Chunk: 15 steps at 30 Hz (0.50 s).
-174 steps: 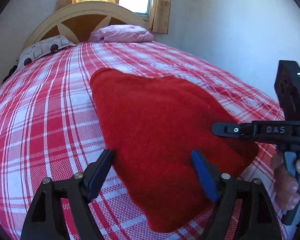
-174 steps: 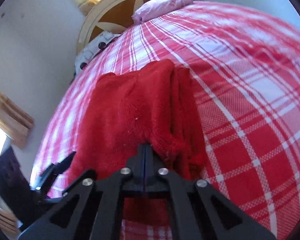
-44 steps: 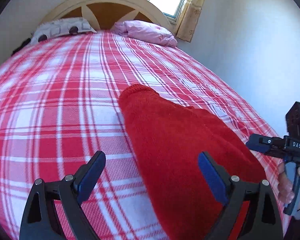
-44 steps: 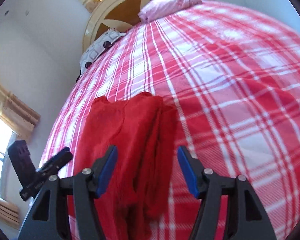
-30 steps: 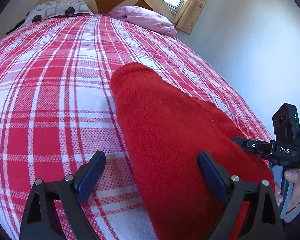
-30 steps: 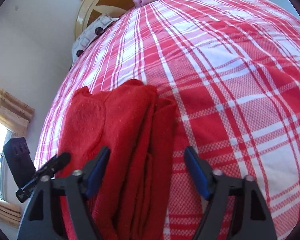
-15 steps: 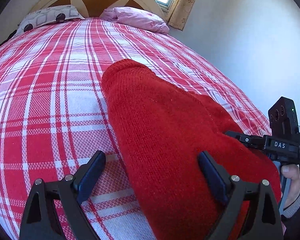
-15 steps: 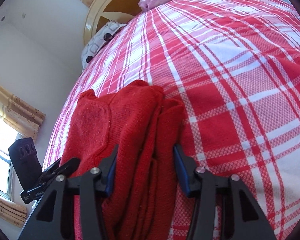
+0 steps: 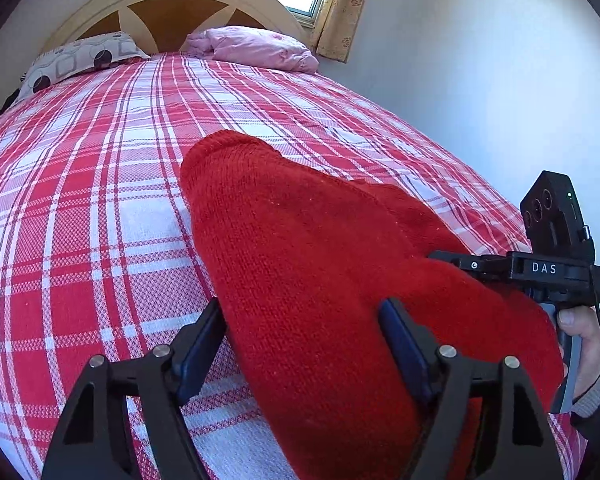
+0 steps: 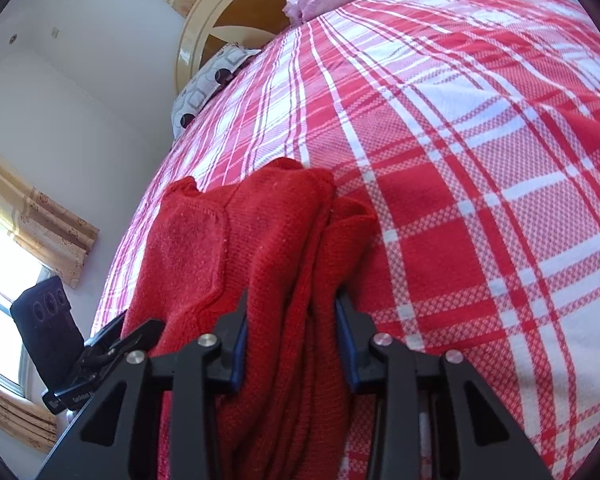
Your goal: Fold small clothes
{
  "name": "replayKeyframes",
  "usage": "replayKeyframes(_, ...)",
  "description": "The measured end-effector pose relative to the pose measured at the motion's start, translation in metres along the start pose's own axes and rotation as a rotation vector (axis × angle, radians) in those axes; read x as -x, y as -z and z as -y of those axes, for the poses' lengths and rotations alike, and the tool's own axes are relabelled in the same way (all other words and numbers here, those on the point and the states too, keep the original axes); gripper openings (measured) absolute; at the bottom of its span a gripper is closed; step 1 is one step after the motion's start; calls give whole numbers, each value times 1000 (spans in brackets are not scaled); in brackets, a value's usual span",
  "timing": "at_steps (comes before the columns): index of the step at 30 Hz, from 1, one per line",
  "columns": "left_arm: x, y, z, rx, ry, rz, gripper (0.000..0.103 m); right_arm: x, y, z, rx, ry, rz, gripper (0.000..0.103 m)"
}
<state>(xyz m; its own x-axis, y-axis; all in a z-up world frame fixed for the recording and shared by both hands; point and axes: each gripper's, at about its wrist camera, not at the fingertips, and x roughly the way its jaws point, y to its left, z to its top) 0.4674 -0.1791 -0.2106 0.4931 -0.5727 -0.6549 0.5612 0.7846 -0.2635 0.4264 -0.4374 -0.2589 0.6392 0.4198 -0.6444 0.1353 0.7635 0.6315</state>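
A red knitted sweater (image 9: 308, 272) lies folded lengthwise on the red-and-white plaid bedspread (image 9: 80, 220). My left gripper (image 9: 300, 344) straddles its near end, jaws partly closed with the cloth between them, pads apart. In the right wrist view the sweater (image 10: 260, 260) shows as stacked folds, and my right gripper (image 10: 292, 344) has its jaws closing around the bunched folded edge, blue pads pressing both sides. The right gripper also shows in the left wrist view (image 9: 500, 268), at the sweater's right edge. The left gripper's body shows at the left of the right wrist view (image 10: 100, 352).
A wooden headboard (image 9: 172, 12), a patterned pillow (image 9: 80, 60) and a pink pillow (image 9: 260, 48) are at the far end of the bed. A white wall (image 9: 480, 80) runs along the bed's right side. A curtained window (image 10: 20, 240) is beside the bed.
Both grippers have moved onto the sweater's near end and narrowed their jaws around the cloth. 5.8 s ago the right gripper was shut, then it opened.
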Motion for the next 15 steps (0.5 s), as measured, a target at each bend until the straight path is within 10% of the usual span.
replayKeyframes(15,7,-1,3,-23,-10,39,46,1,-2,-14,-6,92,26,33)
